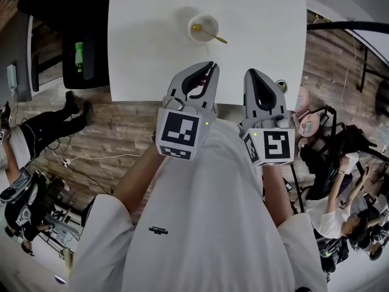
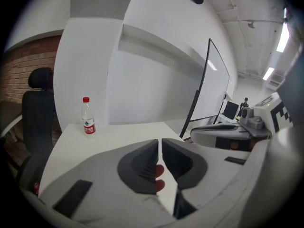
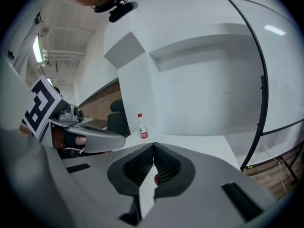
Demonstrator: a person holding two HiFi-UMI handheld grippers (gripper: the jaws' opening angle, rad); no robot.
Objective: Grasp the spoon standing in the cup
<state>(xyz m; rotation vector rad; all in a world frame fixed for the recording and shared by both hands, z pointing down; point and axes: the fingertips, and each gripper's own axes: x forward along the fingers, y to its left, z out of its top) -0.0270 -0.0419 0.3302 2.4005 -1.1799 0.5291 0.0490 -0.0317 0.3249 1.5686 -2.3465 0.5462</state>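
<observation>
Left of centre in the head view, the left gripper [image 1: 209,67] points up the frame over the near edge of the white table [image 1: 267,47], its jaws a narrow slit apart with nothing between them. Almost straight beyond its tips, and apart from them, stands the white cup [image 1: 203,28]. The gold spoon [image 1: 211,34] rests in it with its bowl inside, and its handle slants over the rim toward the lower right of the frame. The free end therefore lies between the lines of the two grippers. To the right, the right gripper [image 1: 252,73] is held level with the left one, its jaws pressed together and empty. By this view the left gripper looks rather nearer the handle, though it would have to open wider and meet the handle across its slant. Neither gripper view shows the cup; each shows only bare tabletop and a water bottle [image 2: 88,116] at the far edge. Around the table are a black chair [image 1: 67,53] at upper left, wood flooring [image 1: 115,129] below it, and seated people at both sides.
</observation>
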